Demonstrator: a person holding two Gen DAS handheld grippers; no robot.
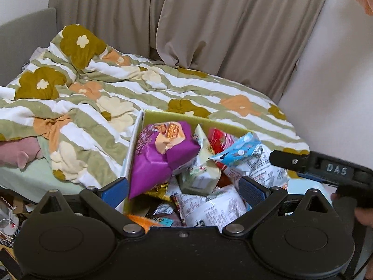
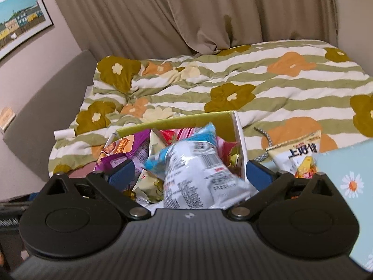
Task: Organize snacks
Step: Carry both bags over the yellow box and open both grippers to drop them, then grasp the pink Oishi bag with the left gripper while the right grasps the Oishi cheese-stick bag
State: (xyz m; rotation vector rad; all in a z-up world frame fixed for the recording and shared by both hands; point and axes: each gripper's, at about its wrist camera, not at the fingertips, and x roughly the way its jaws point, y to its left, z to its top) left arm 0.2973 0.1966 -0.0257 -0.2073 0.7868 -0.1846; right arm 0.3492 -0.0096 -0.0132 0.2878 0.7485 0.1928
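A yellow-green cardboard box [image 1: 163, 114] on the bed holds several snack packs: a purple bag [image 1: 160, 158], a pale green pack [image 1: 200, 177], a red pack [image 1: 219, 137] and a blue-and-white bag [image 1: 254, 161]. My left gripper [image 1: 184, 190] is open over the box's near side, empty. My right gripper [image 2: 190, 175] is open, its fingers either side of the blue-and-white bag [image 2: 195, 170], which lies on top of the box [image 2: 205, 119]. The right gripper's body also shows in the left wrist view [image 1: 326, 168]. A yellow-white snack bag [image 2: 300, 154] lies outside the box, to its right.
The bed carries a striped flowered quilt [image 2: 233, 81]. Beige curtains [image 1: 209, 23] hang behind. A light blue daisy-print surface [image 2: 349, 186] is at the right. A grey headboard [image 2: 46, 107] and a framed picture [image 2: 21, 16] are left. Clutter [image 1: 9, 221] and a pink soft toy [image 1: 18, 151] lie beside the bed.
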